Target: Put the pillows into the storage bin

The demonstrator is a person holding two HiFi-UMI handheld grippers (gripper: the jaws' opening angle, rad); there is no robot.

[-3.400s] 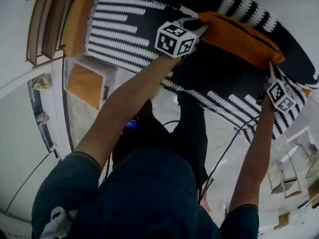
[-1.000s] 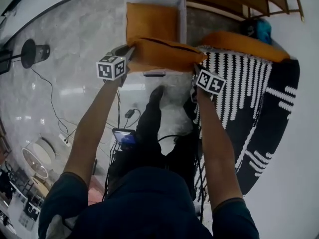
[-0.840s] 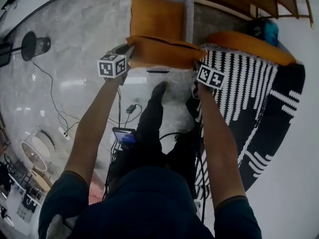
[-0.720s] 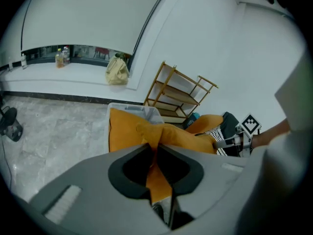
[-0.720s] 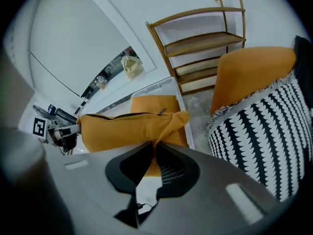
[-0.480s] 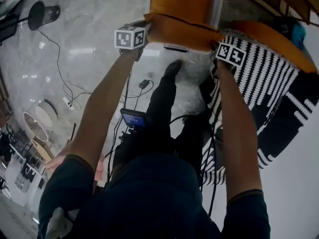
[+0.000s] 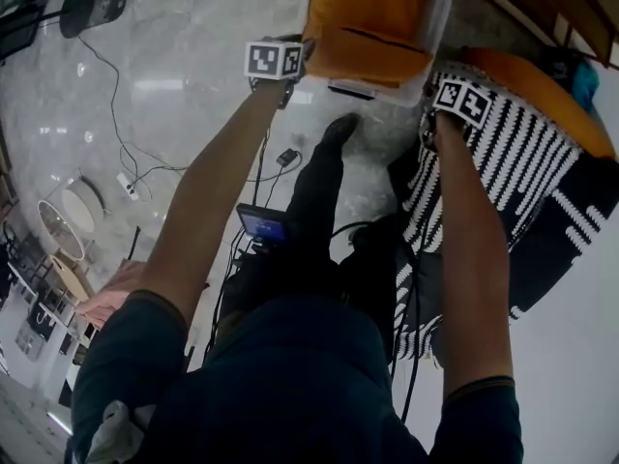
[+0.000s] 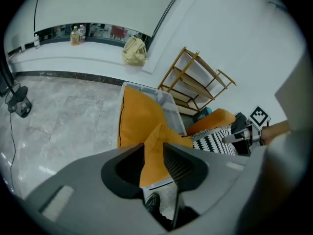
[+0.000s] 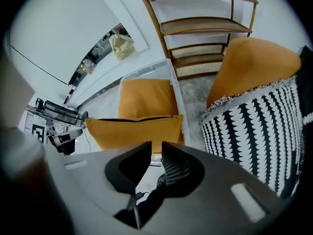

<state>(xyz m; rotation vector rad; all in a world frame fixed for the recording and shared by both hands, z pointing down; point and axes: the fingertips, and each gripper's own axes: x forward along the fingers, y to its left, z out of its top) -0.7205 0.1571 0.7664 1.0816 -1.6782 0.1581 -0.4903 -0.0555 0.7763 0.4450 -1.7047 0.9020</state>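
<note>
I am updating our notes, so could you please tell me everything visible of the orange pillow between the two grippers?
The orange pillow is a soft rectangular fabric cushion with a dark zip line along its upper edge. It hangs stretched sideways at the near end of the clear storage bin, in front of a second orange pillow lying inside. The right gripper pinches one corner; the other corner stands between the left gripper's jaws, which have just been opening.
</note>
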